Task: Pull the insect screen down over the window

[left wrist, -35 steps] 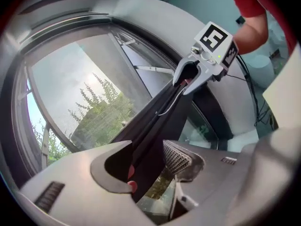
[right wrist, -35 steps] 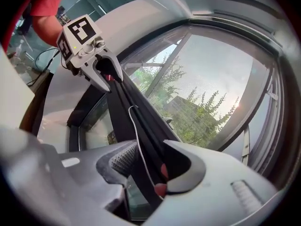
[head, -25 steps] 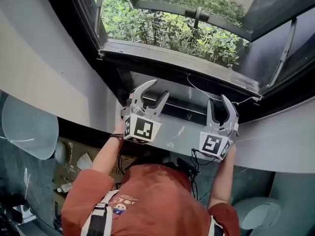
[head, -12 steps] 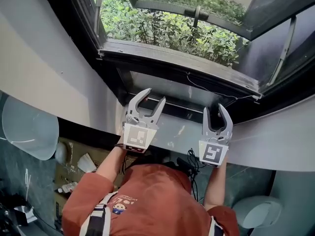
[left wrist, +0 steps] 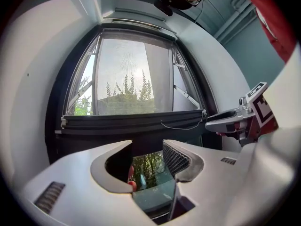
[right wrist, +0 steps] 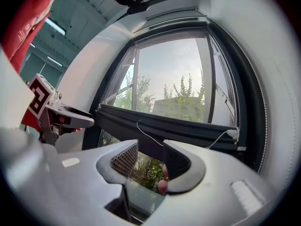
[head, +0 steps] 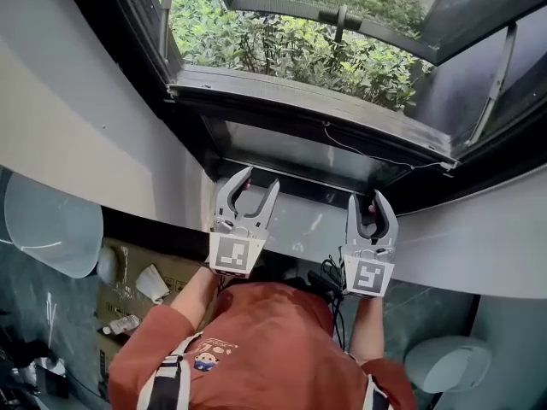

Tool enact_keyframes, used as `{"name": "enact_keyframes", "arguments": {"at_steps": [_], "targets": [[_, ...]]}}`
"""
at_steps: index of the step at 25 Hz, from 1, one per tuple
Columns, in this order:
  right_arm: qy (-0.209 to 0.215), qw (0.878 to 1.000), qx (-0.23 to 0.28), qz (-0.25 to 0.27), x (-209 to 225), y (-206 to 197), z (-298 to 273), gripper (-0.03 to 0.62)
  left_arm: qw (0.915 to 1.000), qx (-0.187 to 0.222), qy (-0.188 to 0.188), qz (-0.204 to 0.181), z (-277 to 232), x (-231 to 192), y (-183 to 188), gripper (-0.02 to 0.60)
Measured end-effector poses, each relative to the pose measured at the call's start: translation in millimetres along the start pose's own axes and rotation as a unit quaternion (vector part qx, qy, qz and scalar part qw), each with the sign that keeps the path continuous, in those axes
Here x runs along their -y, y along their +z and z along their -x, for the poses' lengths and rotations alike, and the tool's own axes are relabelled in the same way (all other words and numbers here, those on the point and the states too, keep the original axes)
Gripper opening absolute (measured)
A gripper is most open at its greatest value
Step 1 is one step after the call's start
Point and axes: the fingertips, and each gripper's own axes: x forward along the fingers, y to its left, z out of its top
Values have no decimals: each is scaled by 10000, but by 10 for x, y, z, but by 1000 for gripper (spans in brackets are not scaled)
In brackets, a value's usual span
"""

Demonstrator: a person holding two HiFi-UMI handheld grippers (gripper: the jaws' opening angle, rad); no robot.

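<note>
The dark teal floor shows at lower left, below the pale grey window ledge. A brown cardboard box stands on the floor, with a crumpled white thing and a small bottle on or in it; which, I cannot tell

Left gripper and right gripper: smooth, matt grey plastic shells; pads dark, with a rough cross-hatched grid. Window frame: dark and matt, looks like metal; lower glass pane glossy, mirrors foliage. Shirt: rust-red cloth, matt.
</note>
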Motion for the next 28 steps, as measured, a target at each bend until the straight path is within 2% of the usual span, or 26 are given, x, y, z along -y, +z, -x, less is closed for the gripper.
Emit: {"name": "enact_keyframes", "arguments": {"at_steps": [7, 10, 14, 19, 25, 28], "targets": [[-377, 9972, 370, -533, 35, -63, 183, 176, 9998, -37, -157, 110, 97, 113, -119, 206], [-411, 9950, 473, -779, 25, -89, 244, 176, 9997, -61, -189, 169, 133, 139, -171, 206], [-360, 9956, 400, -762, -42, -147, 253, 176, 9994, -43, -201, 266, 137, 145, -184, 205], [-307, 9956, 421, -782, -55, -143, 250, 175, 9995, -11, -234, 210, 141, 153, -175, 199], [-264, 9961, 392, -747, -70, -138, 251, 173, 9994, -18, -237, 259, 148, 150, -173, 162], [-283, 9970, 356, -627, -65, -123, 234, 124, 9995, 0, -150, 288, 128, 116, -144, 112]]}}
